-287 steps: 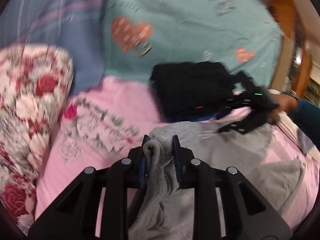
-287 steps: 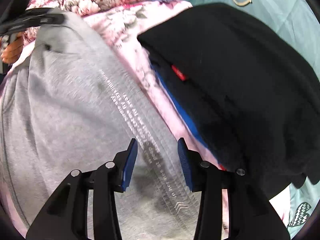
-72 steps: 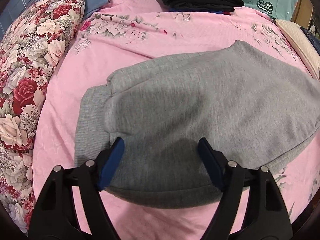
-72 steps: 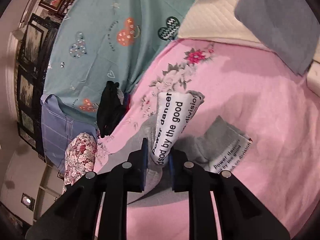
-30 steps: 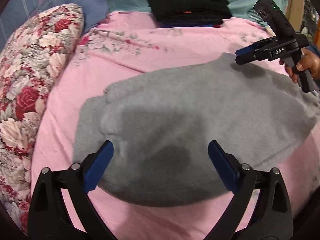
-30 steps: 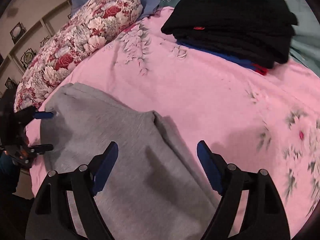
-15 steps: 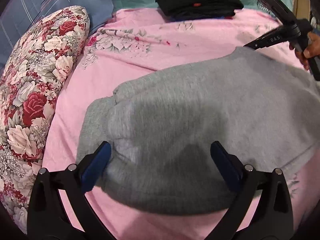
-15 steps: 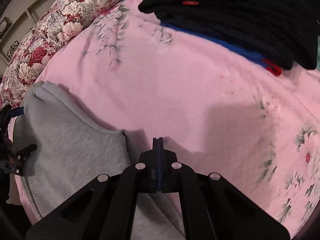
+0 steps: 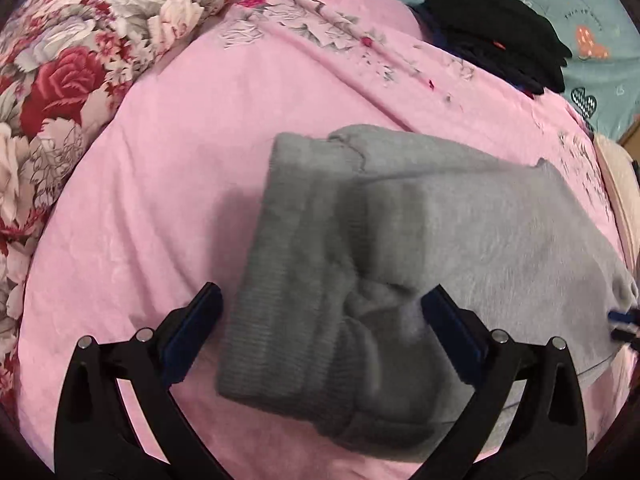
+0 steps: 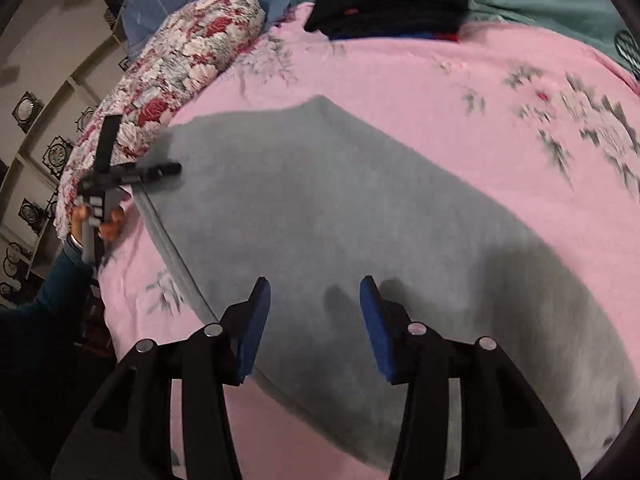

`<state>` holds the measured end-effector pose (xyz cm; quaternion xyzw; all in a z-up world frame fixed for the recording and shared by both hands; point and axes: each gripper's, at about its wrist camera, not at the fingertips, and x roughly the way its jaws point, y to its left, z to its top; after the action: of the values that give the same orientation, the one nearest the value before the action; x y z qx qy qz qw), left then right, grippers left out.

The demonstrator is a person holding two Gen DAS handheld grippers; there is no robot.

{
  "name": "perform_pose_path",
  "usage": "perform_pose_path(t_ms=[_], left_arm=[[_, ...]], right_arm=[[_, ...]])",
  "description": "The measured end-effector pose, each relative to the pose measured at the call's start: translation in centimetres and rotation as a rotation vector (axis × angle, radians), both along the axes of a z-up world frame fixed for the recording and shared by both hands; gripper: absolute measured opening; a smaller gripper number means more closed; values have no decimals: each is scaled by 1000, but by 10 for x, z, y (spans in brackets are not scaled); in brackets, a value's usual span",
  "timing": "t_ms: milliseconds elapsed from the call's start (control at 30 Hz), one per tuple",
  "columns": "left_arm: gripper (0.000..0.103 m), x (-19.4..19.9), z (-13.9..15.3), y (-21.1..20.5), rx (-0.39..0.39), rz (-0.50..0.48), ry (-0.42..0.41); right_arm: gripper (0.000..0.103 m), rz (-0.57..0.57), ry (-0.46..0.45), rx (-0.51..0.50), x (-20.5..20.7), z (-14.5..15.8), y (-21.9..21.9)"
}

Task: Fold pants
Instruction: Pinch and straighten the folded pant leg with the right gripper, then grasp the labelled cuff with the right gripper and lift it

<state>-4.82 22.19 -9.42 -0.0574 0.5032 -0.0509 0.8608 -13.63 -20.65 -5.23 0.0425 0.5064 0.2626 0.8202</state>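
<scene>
Folded gray fleece pants (image 9: 420, 240), ribbed waistband bunched, lay on the pink floral bedspread (image 9: 160, 200), their far edge cut off. The left tool (image 9: 320, 332) gaped wide over them; the right tool (image 10: 314, 320), empty, was opening above blurred fabric.

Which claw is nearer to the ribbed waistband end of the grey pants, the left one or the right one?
Left. The left claw stands open astride the ribbed waistband of the grey pants. The right claw, jaws opening with nothing between them, hovers over the opposite end.
</scene>
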Motion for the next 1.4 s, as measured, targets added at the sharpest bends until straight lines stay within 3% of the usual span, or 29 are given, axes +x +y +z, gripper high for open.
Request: perform_pose_path(t_ms=[67, 133, 233, 267, 333, 400, 467, 533, 667, 733, 867, 967, 1200, 1300, 1367, 1400], left_arm=[[101, -8, 8, -1, 59, 6, -33], [101, -18, 21, 0, 106, 15, -69], [101, -27, 45, 10, 76, 34, -121], [101, -29, 51, 11, 60, 37, -135], [101, -33, 60, 6, 20, 20, -154], [101, -34, 63, -11, 9, -27, -163], [101, -37, 61, -33, 35, -85, -167], [101, -39, 52, -63, 81, -163, -162], [101, -40, 27, -103, 169, -261, -122], [101, -37, 11, -113, 277, -257, -98], [101, -35, 10, -105, 225, -247, -91], [101, -36, 9, -106, 239, -249, -93], [101, -36, 11, -106, 230, -242, -88], [101, -35, 11, -107, 221, -243, -86], [101, -34, 13, -106, 215, -239, -86], [101, -35, 14, -105, 206, -238, -86]], right_arm=[[47, -81, 66, -31, -17, -22, -26], [46, -163, 39, 67, -38, -23, -59], [49, -368, 18, 36, -68, -7, -107], [49, -449, -22, 68, -84, 3, -129], [66, -636, -70, 234, -117, 16, -178], [73, -818, -75, 347, -145, 15, -217], [73, -963, -43, 433, -168, 2, -247], [73, -1019, 3, 498, -178, -14, -260], [73, -987, 62, 520, -165, -30, -255], [73, -991, 81, 498, -154, -36, -253], [73, -1017, 82, 434, -150, -40, -264], [74, -1005, 63, 430, -141, -44, -269], [79, -965, 42, 506, -133, -48, -277], [75, -915, 33, 469, -136, -46, -273], [63, -894, 17, 458, -132, -48, -275], [50, -892, 20, 440, -129, -51, -277]])
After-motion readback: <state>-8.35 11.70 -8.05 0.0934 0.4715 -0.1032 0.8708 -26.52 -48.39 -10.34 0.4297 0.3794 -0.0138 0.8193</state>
